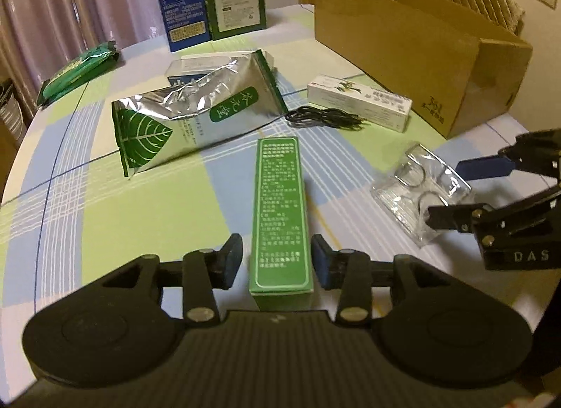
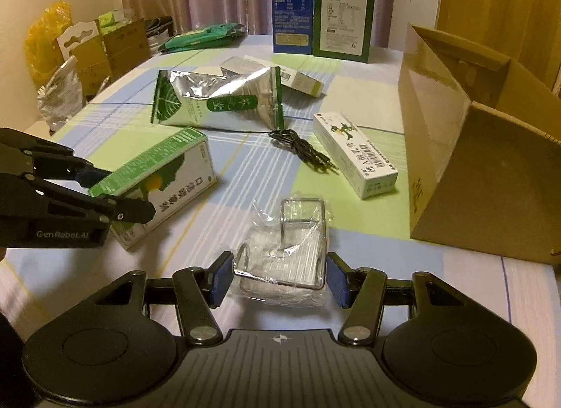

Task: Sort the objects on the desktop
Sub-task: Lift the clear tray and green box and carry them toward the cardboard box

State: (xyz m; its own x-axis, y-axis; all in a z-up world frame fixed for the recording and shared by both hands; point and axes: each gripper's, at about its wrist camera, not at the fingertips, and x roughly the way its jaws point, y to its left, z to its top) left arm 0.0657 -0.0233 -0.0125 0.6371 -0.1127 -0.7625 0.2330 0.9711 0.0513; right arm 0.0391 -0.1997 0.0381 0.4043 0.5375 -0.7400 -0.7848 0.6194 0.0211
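Left gripper (image 1: 277,260), low in its frame, straddles the green box (image 1: 280,211) with pads just clear, the right gripper (image 2: 278,280) likewise flanks a clear packet (image 2: 284,253): both need closing before lifting toward the carton (image 2: 473,148); "GenRobot.AI" and "DAS" mark the grippers.

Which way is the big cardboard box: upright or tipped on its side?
Tipped on its side: the cardboard box rests on the table, its open mouth facing sideways.
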